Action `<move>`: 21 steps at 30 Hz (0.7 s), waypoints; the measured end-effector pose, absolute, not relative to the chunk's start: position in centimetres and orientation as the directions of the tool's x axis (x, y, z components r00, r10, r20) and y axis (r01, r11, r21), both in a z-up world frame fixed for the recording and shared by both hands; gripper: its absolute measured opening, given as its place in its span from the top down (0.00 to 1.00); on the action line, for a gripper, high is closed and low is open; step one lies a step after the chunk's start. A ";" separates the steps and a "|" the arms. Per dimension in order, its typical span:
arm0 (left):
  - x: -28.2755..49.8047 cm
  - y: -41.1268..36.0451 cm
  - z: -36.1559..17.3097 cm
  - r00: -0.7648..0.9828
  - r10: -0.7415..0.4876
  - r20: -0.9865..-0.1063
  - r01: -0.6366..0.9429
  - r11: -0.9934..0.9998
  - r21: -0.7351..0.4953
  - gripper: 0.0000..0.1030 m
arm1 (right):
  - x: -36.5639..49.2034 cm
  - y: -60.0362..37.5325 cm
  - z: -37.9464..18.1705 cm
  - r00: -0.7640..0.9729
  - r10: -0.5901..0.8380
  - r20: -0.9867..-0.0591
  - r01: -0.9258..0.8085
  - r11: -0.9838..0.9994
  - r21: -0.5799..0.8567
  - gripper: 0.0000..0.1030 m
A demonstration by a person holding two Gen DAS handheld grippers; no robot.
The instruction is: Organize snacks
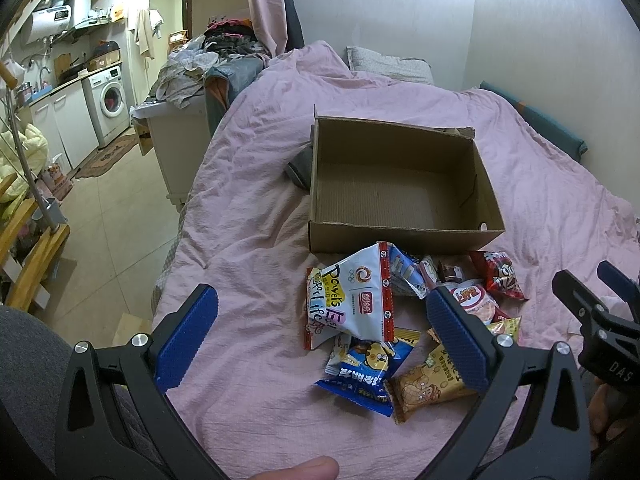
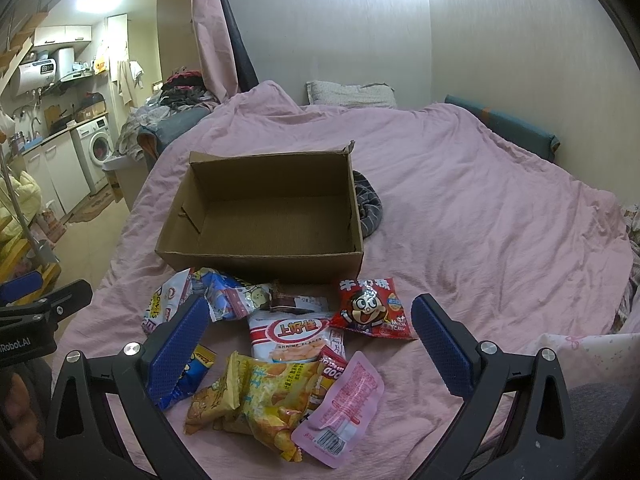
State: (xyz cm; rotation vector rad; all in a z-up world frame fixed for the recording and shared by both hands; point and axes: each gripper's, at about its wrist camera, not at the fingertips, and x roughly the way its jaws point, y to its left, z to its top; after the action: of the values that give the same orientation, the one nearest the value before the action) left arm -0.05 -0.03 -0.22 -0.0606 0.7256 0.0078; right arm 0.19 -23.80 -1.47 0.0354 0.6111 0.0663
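An open, empty cardboard box [image 1: 400,184] [image 2: 264,216] sits on the pink bed cover. A pile of several snack packets lies just in front of it: a white packet [image 1: 352,300], a blue packet [image 1: 364,372], a red candy packet [image 2: 370,308], a white shrimp-flakes bag [image 2: 290,336], a yellow chip bag [image 2: 272,396] and a pink packet [image 2: 344,400]. My left gripper [image 1: 320,340] is open and empty, hovering over the pile's left part. My right gripper [image 2: 310,348] is open and empty, hovering over the pile's near side.
A pink bed cover [image 2: 480,208] fills the scene, with a pillow [image 2: 348,92] at the head and a grey striped cloth [image 2: 368,204] beside the box. The bed's left edge drops to a tiled floor [image 1: 104,232]. A kitchen with a washing machine [image 1: 108,100] lies beyond.
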 end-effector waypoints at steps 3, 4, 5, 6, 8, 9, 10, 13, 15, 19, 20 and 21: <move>-0.1 0.0 -0.2 0.748 -0.014 -0.663 -0.029 0.998 -0.053 0.00 | 0.2 -23.8 -1.5 0.817 0.071 -0.572 -0.051 0.997 0.051 0.00; -0.1 0.0 -0.2 0.747 -0.015 -0.664 -0.028 0.998 -0.054 0.00 | 0.2 -23.8 -1.5 0.817 0.071 -0.572 -0.051 0.997 0.051 0.00; -0.1 0.0 -0.2 0.747 -0.015 -0.664 -0.028 0.998 -0.053 0.00 | 0.2 -23.8 -1.5 0.817 0.070 -0.572 -0.050 0.998 0.050 0.00; -0.1 0.0 -0.2 0.747 -0.016 -0.665 -0.027 0.998 -0.054 0.00 | 0.3 -23.8 -1.5 0.817 0.069 -0.572 -0.050 0.998 0.049 0.00; -0.1 0.0 -0.3 0.749 -0.015 -0.663 -0.027 0.998 -0.053 0.00 | 0.3 -23.9 -1.5 0.816 0.069 -0.573 -0.050 0.998 0.049 0.00; -0.1 0.0 -0.3 0.750 -0.014 -0.661 -0.027 0.998 -0.052 0.00 | 0.3 -23.8 -1.5 0.817 0.069 -0.573 -0.050 0.998 0.048 0.00; 0.0 -0.1 -0.3 0.749 -0.014 -0.662 -0.028 0.998 -0.052 0.00 | 0.3 -23.9 -1.5 0.817 0.068 -0.573 -0.050 0.998 0.048 0.00; 0.1 -0.1 -0.3 0.749 -0.014 -0.663 -0.029 0.998 -0.053 0.00 | 0.3 -23.8 -1.5 0.817 0.068 -0.572 -0.051 0.998 0.047 0.00; 0.1 -0.1 -0.3 0.748 -0.014 -0.663 -0.029 0.998 -0.053 0.00 | 0.3 -23.8 -1.5 0.817 0.069 -0.573 -0.051 0.998 0.047 0.00; 0.1 -0.1 -0.3 0.749 -0.016 -0.663 -0.027 0.998 -0.055 0.00 | 0.3 -23.8 -1.5 0.817 0.067 -0.573 -0.050 0.998 0.045 0.00; 0.1 -0.1 -0.3 0.749 -0.016 -0.663 -0.026 0.998 -0.053 0.00 | 0.3 -23.7 -1.5 0.817 0.066 -0.573 -0.050 0.998 0.045 0.00; 0.1 -0.1 -0.3 0.749 -0.014 -0.663 -0.027 0.998 -0.052 0.00 | 0.3 -23.7 -1.5 0.817 0.066 -0.573 -0.049 0.998 0.045 0.00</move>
State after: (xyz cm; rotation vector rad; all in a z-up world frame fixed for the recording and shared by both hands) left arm 0.08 -0.06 -0.27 -0.0599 0.7250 0.0073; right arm 0.25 -23.75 -1.48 0.0290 0.6117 0.0616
